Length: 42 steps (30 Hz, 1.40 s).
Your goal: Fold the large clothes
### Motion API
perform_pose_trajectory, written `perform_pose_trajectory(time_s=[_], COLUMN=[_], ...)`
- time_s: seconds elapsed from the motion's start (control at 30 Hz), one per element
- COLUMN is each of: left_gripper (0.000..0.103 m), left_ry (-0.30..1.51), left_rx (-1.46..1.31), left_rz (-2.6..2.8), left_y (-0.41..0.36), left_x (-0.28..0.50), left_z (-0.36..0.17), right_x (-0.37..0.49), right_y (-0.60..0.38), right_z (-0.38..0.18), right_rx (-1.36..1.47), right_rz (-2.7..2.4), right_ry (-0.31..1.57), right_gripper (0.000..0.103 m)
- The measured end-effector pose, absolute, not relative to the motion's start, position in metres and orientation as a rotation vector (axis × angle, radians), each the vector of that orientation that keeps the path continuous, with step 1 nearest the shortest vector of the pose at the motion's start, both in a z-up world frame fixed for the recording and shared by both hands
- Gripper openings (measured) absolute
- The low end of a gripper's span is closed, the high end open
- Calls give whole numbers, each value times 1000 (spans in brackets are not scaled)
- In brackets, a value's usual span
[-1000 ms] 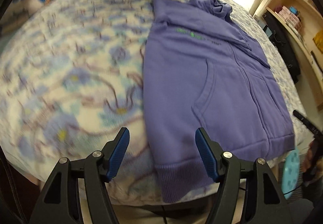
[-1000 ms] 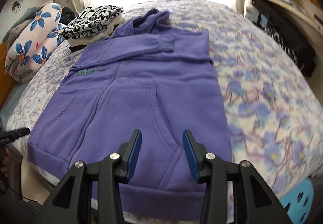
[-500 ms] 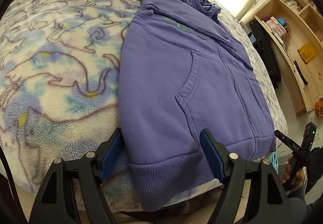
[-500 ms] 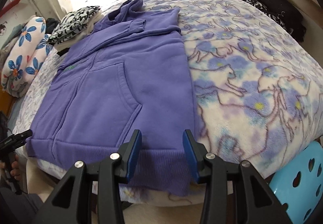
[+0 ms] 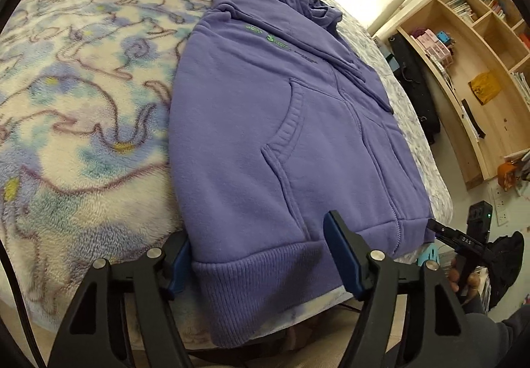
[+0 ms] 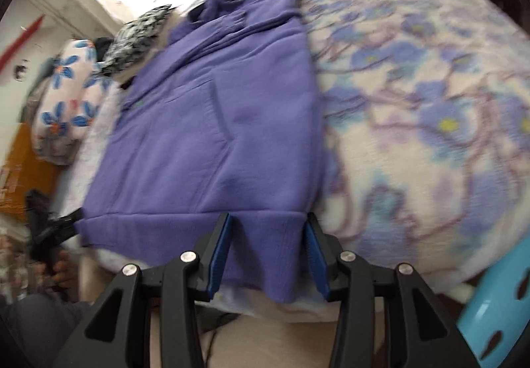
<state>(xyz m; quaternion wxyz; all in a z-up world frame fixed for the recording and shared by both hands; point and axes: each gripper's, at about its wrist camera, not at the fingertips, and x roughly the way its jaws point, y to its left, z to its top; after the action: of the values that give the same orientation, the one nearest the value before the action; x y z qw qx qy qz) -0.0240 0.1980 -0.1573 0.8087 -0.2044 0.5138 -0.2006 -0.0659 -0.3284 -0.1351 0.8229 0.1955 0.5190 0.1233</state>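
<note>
Purple hoodie [image 5: 281,136] lies flat on the bed [image 5: 82,102], ribbed hem at the near edge. Left gripper [image 5: 261,255] straddles the hem's left corner, closing, pads not yet pressing. Right gripper [image 6: 265,252] straddles the right corner, half open, nothing held. Risk: uneven bites, or blanket pinched in, would skew the fold.

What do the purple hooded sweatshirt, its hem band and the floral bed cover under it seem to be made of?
Purple hooded sweatshirt: apparently thick matte cotton-type fleece knit; it lies flat with soft, rounded seams.
Ribbed hem band: stretchy rib knit, with clear vertical ridges.
Floral bed cover: plush fleece, probably synthetic; its fuzzy pile blurs the printed blue flowers.
</note>
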Motion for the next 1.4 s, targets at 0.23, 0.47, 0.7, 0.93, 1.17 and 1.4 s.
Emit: perform_pose_trajectory(time_s=[0.23,0.47,0.7,0.93,1.17,1.4], left_gripper=[70,44,19,17,17,17], left_ry=[1092,1107,1138,997,903,860], left_rx=[-533,-432,-533,-564,-612,-755], left_rz=[-483,-452,-477,-491,-493,-476], left_y=[211,195,188,181,194,228], left_x=[-18,-16,-10,-10,-23,-24], left_z=[-171,-165,-151,-91,-43,-18], right_x=[-56,-55,-54,-59,-73,-74], right_y=[-325,-314,-302,-290,-297,-311], right_z=[-145,-137,-109,-49,-9,14], right_rx=[499,463,426,422,490,590], right_rz=[311,329,361,406,438,479], right_ry=[1084,1050,984,790,669,602], right_gripper=[43,17,15,14,13,12])
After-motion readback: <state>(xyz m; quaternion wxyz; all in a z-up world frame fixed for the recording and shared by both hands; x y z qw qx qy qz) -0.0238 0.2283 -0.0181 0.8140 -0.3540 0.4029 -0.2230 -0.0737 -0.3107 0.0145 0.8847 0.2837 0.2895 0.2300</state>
